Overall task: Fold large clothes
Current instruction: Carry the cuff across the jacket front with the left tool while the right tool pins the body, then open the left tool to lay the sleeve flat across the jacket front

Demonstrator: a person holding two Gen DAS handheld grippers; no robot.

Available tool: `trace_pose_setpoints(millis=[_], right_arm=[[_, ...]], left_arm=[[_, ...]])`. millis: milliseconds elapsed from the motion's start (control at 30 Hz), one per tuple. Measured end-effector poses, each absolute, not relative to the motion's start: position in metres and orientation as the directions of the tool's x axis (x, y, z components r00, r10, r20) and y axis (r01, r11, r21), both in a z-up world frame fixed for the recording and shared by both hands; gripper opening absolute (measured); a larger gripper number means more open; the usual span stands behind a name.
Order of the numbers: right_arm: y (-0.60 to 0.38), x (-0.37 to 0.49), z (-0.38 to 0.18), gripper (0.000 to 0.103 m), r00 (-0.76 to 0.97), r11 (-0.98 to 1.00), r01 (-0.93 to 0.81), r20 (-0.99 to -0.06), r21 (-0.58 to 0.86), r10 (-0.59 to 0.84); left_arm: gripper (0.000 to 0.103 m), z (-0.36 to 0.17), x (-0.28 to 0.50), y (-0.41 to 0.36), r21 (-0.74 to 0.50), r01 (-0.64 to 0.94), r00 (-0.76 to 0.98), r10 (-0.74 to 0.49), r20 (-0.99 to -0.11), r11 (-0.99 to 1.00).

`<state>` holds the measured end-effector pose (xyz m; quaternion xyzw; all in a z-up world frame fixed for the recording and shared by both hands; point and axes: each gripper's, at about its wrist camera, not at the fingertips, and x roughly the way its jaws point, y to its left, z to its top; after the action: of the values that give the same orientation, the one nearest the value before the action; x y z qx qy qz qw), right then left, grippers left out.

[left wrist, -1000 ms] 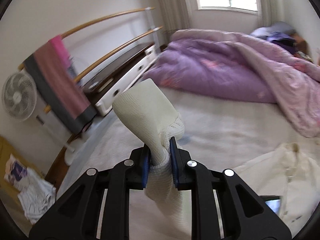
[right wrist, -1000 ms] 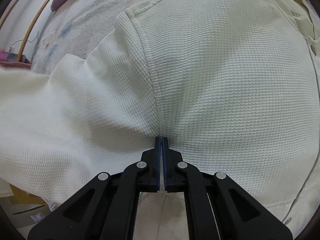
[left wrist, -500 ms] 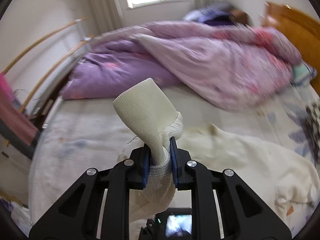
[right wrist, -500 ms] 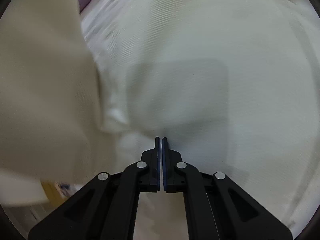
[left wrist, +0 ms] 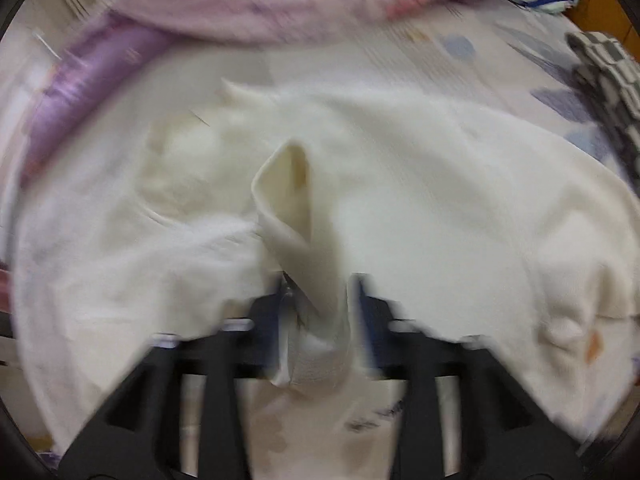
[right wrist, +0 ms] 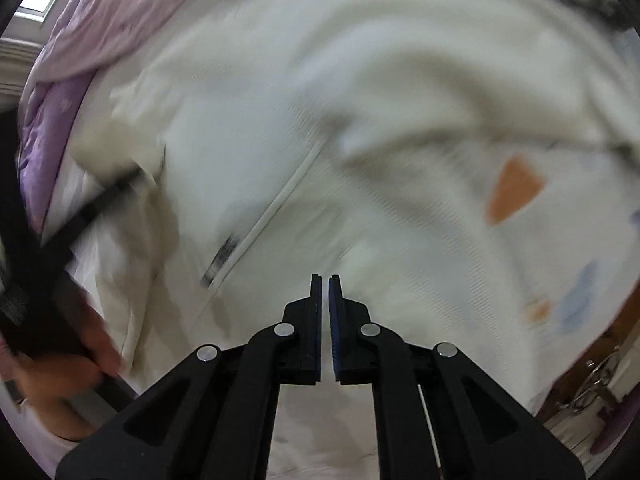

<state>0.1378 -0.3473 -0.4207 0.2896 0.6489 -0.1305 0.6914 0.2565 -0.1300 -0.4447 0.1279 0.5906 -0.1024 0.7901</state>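
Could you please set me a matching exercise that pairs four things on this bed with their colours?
Things:
1. quilt
2. spread-out garment
3. cloth at the bed's edge
4. triangular patch

Colours:
A. orange
B. purple and pink
C. black-and-white check
D. cream

Pairs: 1-B, 2-D, 3-C, 4-A
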Motion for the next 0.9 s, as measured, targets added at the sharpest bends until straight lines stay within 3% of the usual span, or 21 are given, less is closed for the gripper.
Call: trace_pose_setpoints(millis=[33, 100, 133, 200, 233, 267, 467, 600, 633, 700, 733, 900], right_arm=[[-0.350, 0.144, -0.415, 0.006, 0.138, 0.800, 0.557, -0.975, 0.222, 0.175], [-0.345, 0.154, -0.408, 0.014, 0.158, 0.806, 0.552, -0.976, 0.213, 0.149], [-0.336, 0.159, -0.403, 0.021, 0.170, 0.809, 0.547, -0.974, 0.218, 0.147], [-0.326, 0.183, -0.400, 0.048, 0.200, 0.816, 0.527, -0.968, 0.236, 0.150], [-0.323, 0.189, -0.399, 0.070, 0.213, 0.823, 0.516, -0.966, 0.237, 0.145], [-0.313, 0.201, -0.399, 0.074, 0.221, 0.840, 0.489, -0.965, 0.237, 0.143], [-0.248, 0.261, -0.441, 0.073, 0.144, 0.889, 0.381, -0.966, 0.253, 0.213], [-0.226, 0.280, -0.489, 0.069, 0.096, 0.869, 0.418, -0.964, 0.266, 0.249], [-0.224, 0.281, -0.499, 0.052, 0.062, 0.870, 0.432, -0.971, 0.235, 0.232], [-0.222, 0.272, -0.494, 0.036, 0.071, 0.864, 0.440, -0.968, 0.245, 0.239], [-0.218, 0.272, -0.489, 0.009, 0.073, 0.875, 0.417, -0.969, 0.246, 0.237], [-0.221, 0.250, -0.485, 0.006, 0.010, 0.905, 0.413, -0.995, 0.098, 0.103]], left_arm=[[0.079, -0.446, 0.253, -0.131, 0.049, 0.322, 0.266, -0.041, -0.963, 0.945], [0.081, -0.435, 0.246, -0.129, 0.048, 0.359, 0.294, -0.063, -0.954, 0.932], [0.089, -0.430, 0.243, -0.127, 0.063, 0.367, 0.308, -0.058, -0.949, 0.928], [0.090, -0.415, 0.236, -0.110, 0.055, 0.367, 0.326, -0.073, -0.943, 0.928], [0.090, -0.408, 0.234, -0.097, 0.038, 0.359, 0.328, -0.088, -0.941, 0.933], [0.090, -0.402, 0.235, -0.087, 0.033, 0.346, 0.328, -0.088, -0.941, 0.938], [0.090, -0.383, 0.230, 0.033, 0.026, 0.122, 0.309, -0.013, -0.951, 0.992], [0.089, -0.409, 0.218, 0.120, 0.051, -0.062, 0.224, 0.064, -0.973, 0.997], [0.089, -0.419, 0.214, 0.139, 0.066, -0.105, 0.187, 0.085, -0.979, 0.992], [0.089, -0.433, 0.205, 0.167, 0.095, -0.160, 0.144, 0.119, -0.982, 0.982], [0.089, -0.439, 0.200, 0.178, 0.112, -0.180, 0.122, 0.136, -0.983, 0.977], [0.089, -0.457, 0.181, 0.213, 0.148, -0.239, 0.028, 0.159, -0.987, 0.960]])
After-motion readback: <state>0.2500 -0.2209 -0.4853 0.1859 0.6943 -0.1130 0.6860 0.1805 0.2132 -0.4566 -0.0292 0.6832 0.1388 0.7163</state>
